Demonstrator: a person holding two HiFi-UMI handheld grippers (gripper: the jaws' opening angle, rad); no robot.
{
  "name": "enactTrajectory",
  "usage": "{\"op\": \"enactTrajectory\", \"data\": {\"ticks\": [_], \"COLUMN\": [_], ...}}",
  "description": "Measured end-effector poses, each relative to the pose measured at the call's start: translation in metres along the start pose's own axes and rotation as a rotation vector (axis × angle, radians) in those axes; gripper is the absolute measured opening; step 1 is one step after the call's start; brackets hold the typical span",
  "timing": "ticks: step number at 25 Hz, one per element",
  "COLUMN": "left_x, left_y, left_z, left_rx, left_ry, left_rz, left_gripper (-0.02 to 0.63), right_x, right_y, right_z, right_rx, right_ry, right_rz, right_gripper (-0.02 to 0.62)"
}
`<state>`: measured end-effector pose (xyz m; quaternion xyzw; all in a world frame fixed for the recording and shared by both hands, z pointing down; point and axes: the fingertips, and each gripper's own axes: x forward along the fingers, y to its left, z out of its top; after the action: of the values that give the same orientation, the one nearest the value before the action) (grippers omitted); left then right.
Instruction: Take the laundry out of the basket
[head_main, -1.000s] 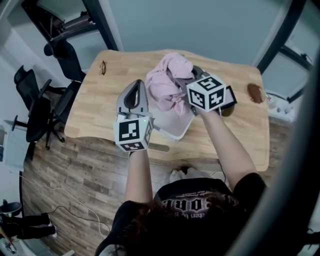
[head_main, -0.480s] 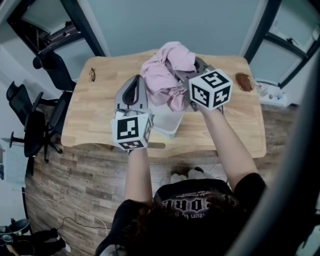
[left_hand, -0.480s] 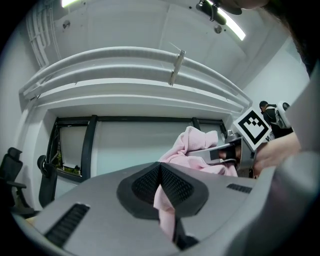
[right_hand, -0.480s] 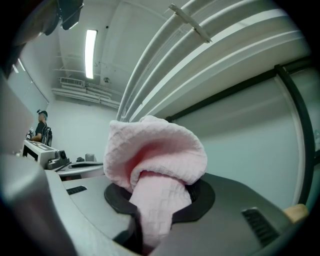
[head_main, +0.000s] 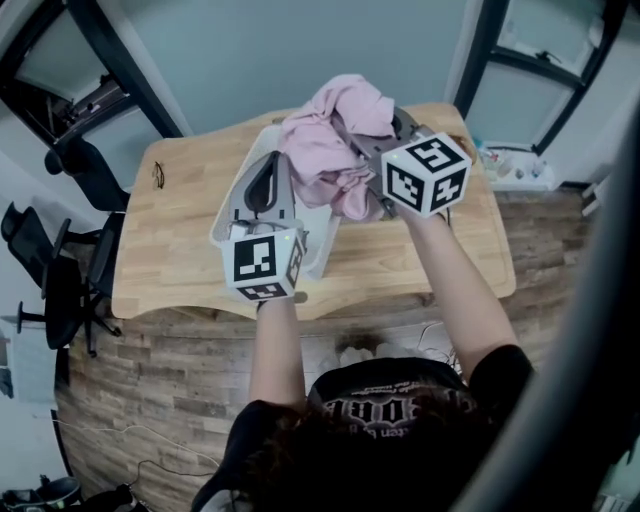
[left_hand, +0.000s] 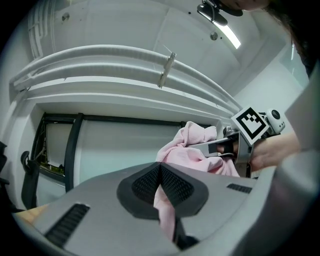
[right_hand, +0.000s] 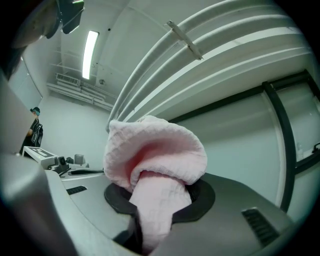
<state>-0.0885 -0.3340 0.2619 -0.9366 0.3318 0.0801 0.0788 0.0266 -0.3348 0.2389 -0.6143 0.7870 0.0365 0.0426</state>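
Jaws of the left hand-held gripper (left_hand: 160, 175) are closed, with a narrow strip of pink waffle-textured cloth (left_hand: 192, 147) pinched between the black ribbed pads (left_hand: 142, 186). The strip runs from the pads up and to the right into the main bundle. Jaws of the right hand-held gripper (right_hand: 157, 197) are closed on a thicker fold of the same cloth. This fold bulges above the pads in a rounded roll.

In the head view, both hand-held grippers point away from the person, side by side and near each other. Each carries a black-and-white marker cube (head_main: 265, 262) at its rear. The bundle sits bunched at and beyond the two sets of tips, nearer the right one. The left gripper view shows the right hand-held gripper at the right edge, holding the bundle from the opposite side.

Location of the task item: the cloth is held in the air over the white plastic laundry basket (head_main: 318, 238). The basket stands on the light wooden desk (head_main: 180, 260), directly below the hand-held grippers. Whether any part of the cloth touches the basket cannot be determined, because the grippers and the bundle cover most of the basket interior.

Surroundings: black office chairs (head_main: 55, 285) stand left of the desk on a wood-plank floor (head_main: 150, 370).
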Motion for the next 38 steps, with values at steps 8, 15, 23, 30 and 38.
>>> {"op": "enactTrajectory", "data": {"ticks": [8,15,23,30,38], "left_x": [0.020,0.037,0.051,0.060,0.065], "left_y": [-0.059,-0.113,-0.167,-0.209,-0.248], "left_z": [-0.003,-0.009,-0.019,-0.030,-0.041], "left_rx": [-0.007,-0.016,-0.030,-0.028,-0.039], "left_ry": [-0.003,0.001,0.023,0.037,0.064], "left_rz": [-0.081,-0.143,-0.204,-0.243,-0.270], "left_gripper": [-0.003,-0.003,-0.003,-0.003,-0.003], "right_x": [-0.057,-0.106,-0.159,-0.201,-0.245], "right_y": [-0.053,-0.089,-0.125,-0.150,-0.173], "right_z": [-0.012,-0.017,-0.021,-0.033,-0.048], "right_rx": [-0.021,-0.011,-0.010,0.000,0.016], "right_ry": [0.042,0.050,0.067,0.081,0.097], "right_rz": [-0.112,-0.172,-0.239,-0.287,-0.339], "right_gripper": [0.138,0.138,0.138,0.138,0.138]}}
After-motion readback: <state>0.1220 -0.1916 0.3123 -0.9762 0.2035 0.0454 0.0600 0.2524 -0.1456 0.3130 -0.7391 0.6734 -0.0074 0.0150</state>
